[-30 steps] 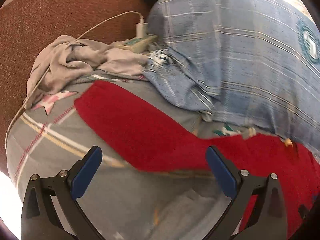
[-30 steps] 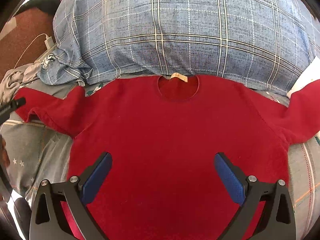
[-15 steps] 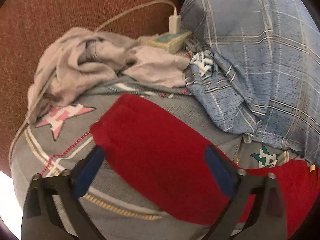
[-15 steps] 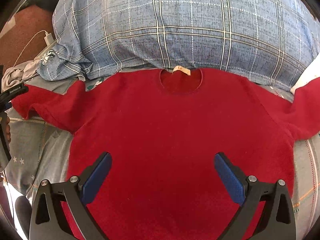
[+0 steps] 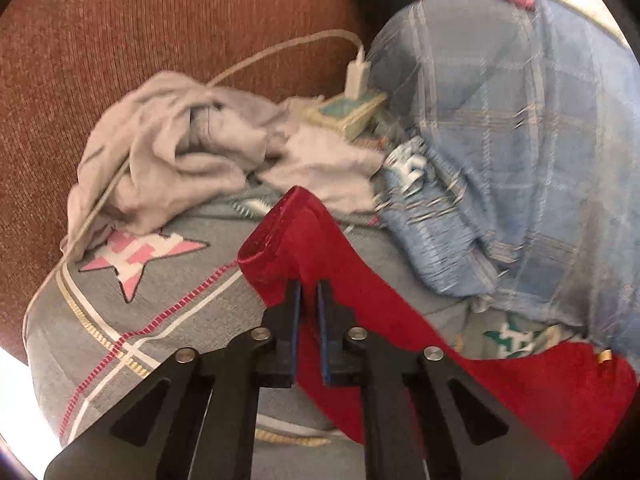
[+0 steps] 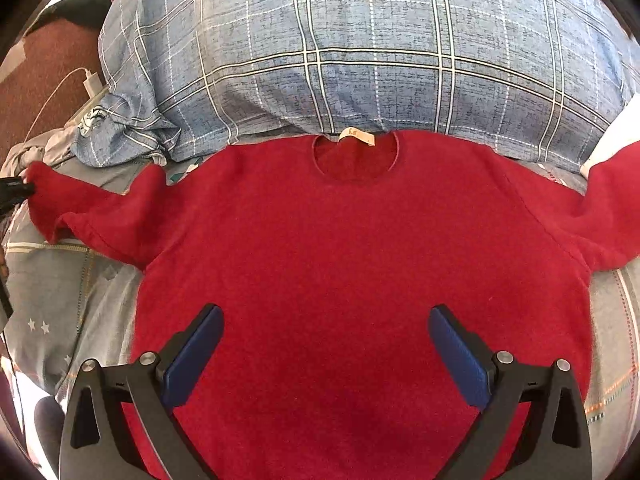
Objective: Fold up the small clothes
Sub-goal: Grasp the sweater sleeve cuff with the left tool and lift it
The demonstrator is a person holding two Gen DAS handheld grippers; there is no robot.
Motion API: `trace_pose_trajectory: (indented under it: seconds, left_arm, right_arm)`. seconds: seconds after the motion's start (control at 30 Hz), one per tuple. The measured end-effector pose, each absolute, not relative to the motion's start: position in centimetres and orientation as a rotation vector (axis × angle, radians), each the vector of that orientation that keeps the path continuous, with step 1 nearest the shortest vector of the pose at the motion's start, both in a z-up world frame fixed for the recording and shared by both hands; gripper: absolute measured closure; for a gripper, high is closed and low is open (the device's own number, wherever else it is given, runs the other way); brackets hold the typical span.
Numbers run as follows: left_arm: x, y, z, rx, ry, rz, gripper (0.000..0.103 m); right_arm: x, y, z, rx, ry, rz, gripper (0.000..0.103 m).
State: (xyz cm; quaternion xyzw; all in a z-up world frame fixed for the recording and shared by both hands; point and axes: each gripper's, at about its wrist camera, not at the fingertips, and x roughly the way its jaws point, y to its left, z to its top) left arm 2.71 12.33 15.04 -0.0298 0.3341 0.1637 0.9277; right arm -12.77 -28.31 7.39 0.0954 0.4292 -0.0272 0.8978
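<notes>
Left wrist view: left gripper (image 5: 308, 292) clamped on cuff (image 5: 280, 236) of red sweater (image 5: 540, 376), jaws nearly together with knit pinched between. Cuff raised off grey bedspread (image 5: 160, 312), centre of frame; sleeve trailing to lower right. Grey garment (image 5: 168, 152) heaped upper left, charger (image 5: 356, 76) and power strip (image 5: 344, 112) behind it at top centre, plaid pillow (image 5: 520, 140) filling right side. Heavy blur at right edge.

Risks, judged: grip sits close to cuff edge, so thick knit could slip out during carry across body; sleeve drag could pull shoulder and skew flat body; cable and grey garment near, snag possible if swing goes wide.

Versus one second back: jaws then wide apart above flat sleeve, now closed on cuff; cuff then flat, now lifted and bunched.

Right wrist view: right gripper (image 6: 324, 352) wide apart, gripping nothing, poised above lower body of sweater (image 6: 340, 260). Sweater spread flat, front up, collar and tag at centre against pillow (image 6: 360, 60); one sleeve reaching far right edge, other at mid left with left gripper (image 6: 16, 190) at its tip, there seen only as dark sliver.

Risk, judged: body not pinned, so pull from left could shift whole garment.

Versus earlier: view barely changed; sleeve tip at left now humped up.
</notes>
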Motion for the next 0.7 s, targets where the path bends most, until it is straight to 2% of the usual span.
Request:
trace_pose_trajectory:
  seconds: [0.17,0.43,0.57,0.7]
  left_arm:
    - [0.8,8.9,17.8,-0.049,0.622,0.227,0.098]
    - [-2.0,-1.4,21.0,-0.017,0.607,-0.082,0.098]
    - [-2.6,-8.1,20.5,0.010,0.649,-0.226,0.098]
    - [-3.5,-15.3,17.7,0.067,0.698,-0.314,0.098]
  right_arm:
    - [-13.0,-29.0,7.9,0.214,0.870,-0.068,0.002]
    - [-13.8,-31.9,9.0,0.255,0.830,-0.119,0.002]
    - [-14.1,-33.8,9.0,0.286,0.823,-0.150,0.002]
    - [-14.8,-35.9,8.6,0.317,0.822,-0.181,0.002]
